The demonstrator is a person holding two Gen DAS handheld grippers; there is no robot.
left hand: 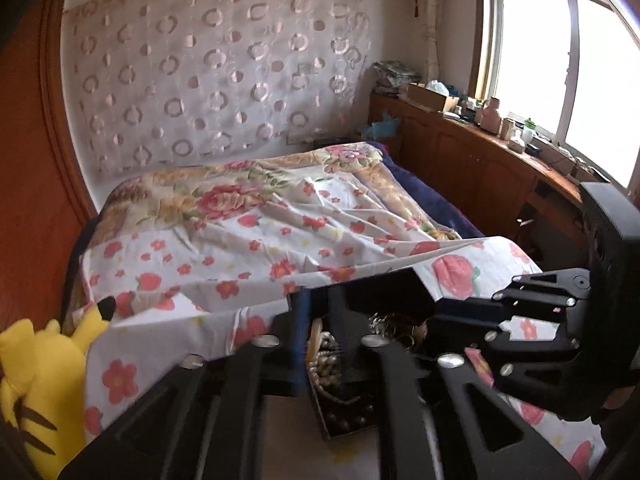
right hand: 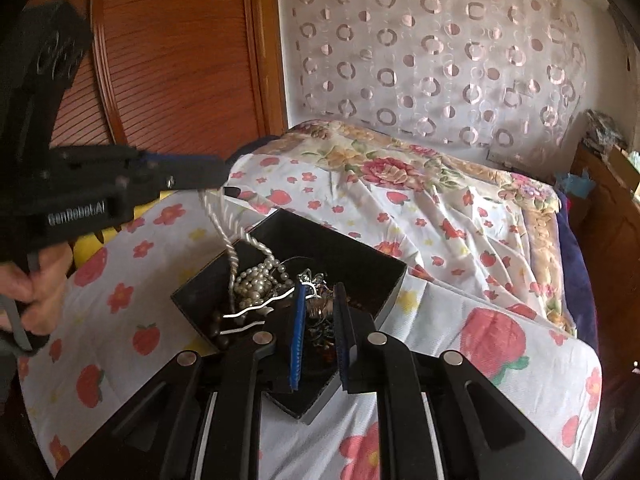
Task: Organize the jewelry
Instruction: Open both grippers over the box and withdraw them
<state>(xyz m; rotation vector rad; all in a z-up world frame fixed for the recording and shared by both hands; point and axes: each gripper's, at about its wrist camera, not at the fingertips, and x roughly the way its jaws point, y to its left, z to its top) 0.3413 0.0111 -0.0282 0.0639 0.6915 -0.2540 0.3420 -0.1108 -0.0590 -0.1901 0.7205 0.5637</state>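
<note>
Between the fingers of the left gripper a white twisted cord is being pinched, jaws closed on it, and it is hanging down into the black jewelry box just below. The cord is running into the pearl necklace, so a pull could be dragging the whole tangle out, or tipping the box on the soft flowered bedsheet. The right gripper is hovering directly over the box, jaws a little apart, holding nothing; the jewelry pile is lying right under its tips.
</note>
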